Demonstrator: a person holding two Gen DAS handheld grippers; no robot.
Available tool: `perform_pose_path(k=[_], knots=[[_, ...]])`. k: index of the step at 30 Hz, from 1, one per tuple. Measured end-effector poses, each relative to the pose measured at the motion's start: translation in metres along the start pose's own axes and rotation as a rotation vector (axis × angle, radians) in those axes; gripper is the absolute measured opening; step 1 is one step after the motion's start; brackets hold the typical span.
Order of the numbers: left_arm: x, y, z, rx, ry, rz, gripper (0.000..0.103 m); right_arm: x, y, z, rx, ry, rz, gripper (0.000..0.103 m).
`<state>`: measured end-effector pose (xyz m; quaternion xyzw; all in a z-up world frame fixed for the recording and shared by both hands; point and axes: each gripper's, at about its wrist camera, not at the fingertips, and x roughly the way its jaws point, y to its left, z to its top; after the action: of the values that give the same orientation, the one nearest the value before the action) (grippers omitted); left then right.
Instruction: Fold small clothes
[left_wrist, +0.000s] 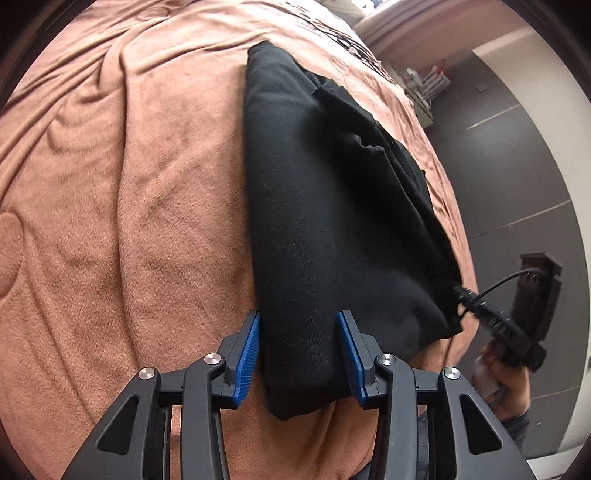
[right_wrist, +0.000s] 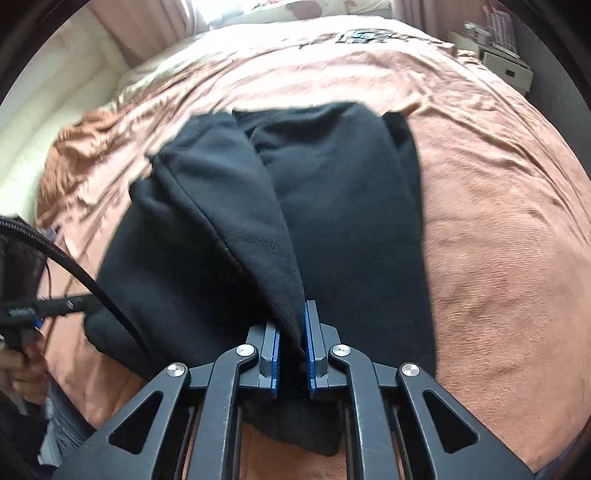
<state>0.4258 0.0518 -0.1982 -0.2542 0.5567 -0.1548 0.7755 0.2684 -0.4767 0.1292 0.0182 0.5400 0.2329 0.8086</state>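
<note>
Left wrist view first: a wrinkled salmon-brown blanket (left_wrist: 129, 206) fills the left half of the scene and runs to the far edge. On it lies a black garment (left_wrist: 325, 206), folded into a long strip that stretches from the far middle down to the near centre. The left gripper (left_wrist: 299, 350) straddles the near end of that strip, its blue pads (left_wrist: 247, 362) standing at a middling width on either side of the cloth; the left pad lies along the fabric's left edge, and whether either pad presses on the cloth cannot be told. To the right, past the bed's edge, are dark floor and a pale wall, and at the right edge the other gripper, gripped by a hand (left_wrist: 506, 384), meets the garment's right near corner with a black cable (left_wrist: 506, 280) arching above it.

Right wrist view: at the left edge a braided black cable (right_wrist: 74, 269) and part of a hand show. The same garment (right_wrist: 351, 221) lies across the centre of the blanket (right_wrist: 498, 240). The right gripper (right_wrist: 293, 350) has its jaws closed narrow on a raised fold of the black cloth, which slopes up and away to the left from the pinch. A white nightstand (right_wrist: 506, 66) stands at the far right.
</note>
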Motion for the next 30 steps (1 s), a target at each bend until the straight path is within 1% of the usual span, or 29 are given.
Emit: perform_pose_path(k=[4, 8, 12, 17, 21, 24, 25, 26, 27, 28, 30], knots=[[-0.001, -0.009, 0.004, 0.021, 0.011, 0.018, 0.044, -0.021, -0.006, 0.003, 0.019, -0.036, 0.03, 0.006], [-0.005, -0.017, 0.006, 0.044, -0.007, 0.032, 0.044, -0.037, -0.016, 0.004, 0.031, -0.055, 0.025, 0.006], [-0.005, -0.021, 0.009, 0.059, -0.013, 0.036, 0.044, -0.047, -0.034, 0.0, 0.072, -0.067, 0.027, 0.006], [0.01, -0.016, 0.008, 0.04, 0.017, 0.038, 0.044, -0.034, -0.05, -0.012, 0.11, -0.061, 0.054, 0.006], [0.02, -0.013, 0.007, 0.014, 0.039, 0.025, 0.045, -0.015, -0.058, -0.019, 0.137, -0.021, 0.058, 0.007], [0.024, -0.009, 0.008, -0.003, 0.048, 0.007, 0.05, -0.011, -0.059, -0.019, 0.142, -0.008, 0.047, 0.009], [0.025, -0.007, 0.008, -0.013, 0.053, 0.001, 0.052, -0.014, -0.057, -0.018, 0.139, -0.008, 0.038, 0.011], [0.027, -0.005, 0.009, -0.021, 0.056, -0.006, 0.052, -0.016, -0.054, -0.016, 0.136, -0.013, 0.021, 0.016], [0.028, -0.004, 0.009, -0.028, 0.059, -0.013, 0.052, -0.02, -0.05, -0.014, 0.126, -0.022, -0.009, 0.026], [0.03, -0.003, 0.009, -0.038, 0.061, -0.023, 0.052, -0.024, -0.047, -0.013, 0.113, -0.035, -0.031, 0.032], [0.033, 0.001, 0.01, -0.055, 0.062, -0.044, 0.052, -0.028, -0.043, -0.011, 0.088, -0.051, -0.064, 0.064]])
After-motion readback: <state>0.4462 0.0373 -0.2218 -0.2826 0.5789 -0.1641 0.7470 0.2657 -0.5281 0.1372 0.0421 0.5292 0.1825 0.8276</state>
